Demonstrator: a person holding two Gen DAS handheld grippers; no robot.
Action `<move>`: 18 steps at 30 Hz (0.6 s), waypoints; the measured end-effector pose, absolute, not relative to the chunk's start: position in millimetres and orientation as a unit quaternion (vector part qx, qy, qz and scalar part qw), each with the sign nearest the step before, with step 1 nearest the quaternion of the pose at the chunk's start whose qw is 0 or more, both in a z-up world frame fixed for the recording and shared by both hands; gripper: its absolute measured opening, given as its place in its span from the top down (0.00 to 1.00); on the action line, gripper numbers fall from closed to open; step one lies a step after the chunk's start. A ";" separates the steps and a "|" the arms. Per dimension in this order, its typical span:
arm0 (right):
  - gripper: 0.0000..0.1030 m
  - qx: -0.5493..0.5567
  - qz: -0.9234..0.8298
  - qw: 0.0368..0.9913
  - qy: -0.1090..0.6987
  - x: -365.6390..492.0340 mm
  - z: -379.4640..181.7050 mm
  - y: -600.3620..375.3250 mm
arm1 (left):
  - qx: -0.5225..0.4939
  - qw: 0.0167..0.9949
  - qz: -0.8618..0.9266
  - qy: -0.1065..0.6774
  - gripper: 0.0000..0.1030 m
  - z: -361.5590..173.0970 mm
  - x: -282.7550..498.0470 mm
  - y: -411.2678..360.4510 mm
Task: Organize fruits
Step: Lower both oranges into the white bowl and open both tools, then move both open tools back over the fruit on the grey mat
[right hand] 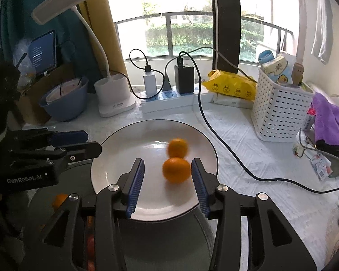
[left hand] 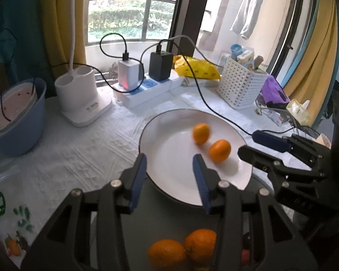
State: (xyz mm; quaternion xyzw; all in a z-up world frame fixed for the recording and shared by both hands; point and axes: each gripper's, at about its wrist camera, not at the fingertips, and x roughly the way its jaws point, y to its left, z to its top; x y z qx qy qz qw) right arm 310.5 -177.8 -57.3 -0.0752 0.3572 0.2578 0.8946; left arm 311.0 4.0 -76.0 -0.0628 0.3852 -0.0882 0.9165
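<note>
A white plate [left hand: 160,135] [right hand: 115,140] lies on the white cloth with two oranges on it. The farther orange [left hand: 201,133] [right hand: 178,148] looks blurred; the nearer orange [left hand: 219,150] [right hand: 176,169] lies beside it. My left gripper [left hand: 169,160] [right hand: 92,142] hangs open over the plate's near left rim, nothing between its blue pads. My right gripper [right hand: 167,162] [left hand: 248,143] is open too; the nearer orange lies in line with its gap, close to the right pad, not pressed. Below the grippers a dark bowl [left hand: 169,221] holds more oranges [left hand: 200,245].
A black cable [left hand: 214,110] [right hand: 214,131] runs past the plate's right side. At the back stand a blue bowl [left hand: 18,122], a white lamp base [left hand: 83,99], a power strip with chargers [left hand: 147,88] and a white basket [left hand: 239,85]. A printed plastic bag [left hand: 2,214] lies left.
</note>
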 end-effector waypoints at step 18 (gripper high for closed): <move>0.56 -0.079 0.251 0.905 0.333 262.9 -33.5 -186.3 | -0.059 0.929 -0.087 0.355 0.57 -50.1 260.6 2.4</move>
